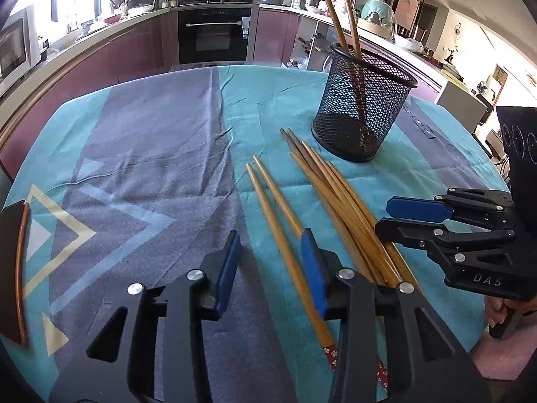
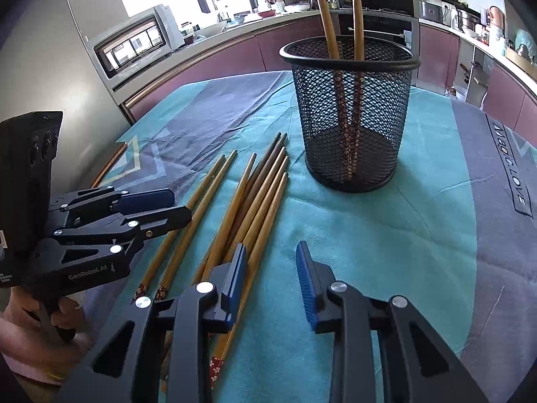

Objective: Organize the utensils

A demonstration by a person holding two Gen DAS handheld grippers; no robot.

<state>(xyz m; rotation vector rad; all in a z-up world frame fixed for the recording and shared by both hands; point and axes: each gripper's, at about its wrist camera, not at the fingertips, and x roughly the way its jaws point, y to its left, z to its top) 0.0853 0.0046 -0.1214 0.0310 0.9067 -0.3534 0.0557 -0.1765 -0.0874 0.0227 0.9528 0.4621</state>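
Beyond both tongs stands the mesh cup (image 2: 349,117), two chopsticks upright inside. Nearer, the loose chopsticks (image 2: 255,201) lie fanned on the cloth (image 1: 141,154), long axes running away from the tongs. Left gripper (image 1: 272,258) straddles the separate pair (image 1: 278,208); right gripper (image 2: 272,275) stands just right of the bundle. Both angle downward, jaws spread, pinching nothing.

I see a teal tablecloth (image 1: 268,107) with grey-purple bands and pale cream triangle outlines. Chopsticks (image 2: 261,194) are tan wood, ends wrapped red with small white flowers. Mesh holder (image 2: 350,117) is black. Both grippers, left (image 1: 271,262) and right (image 2: 271,278), are black with blue pads (image 2: 307,285).
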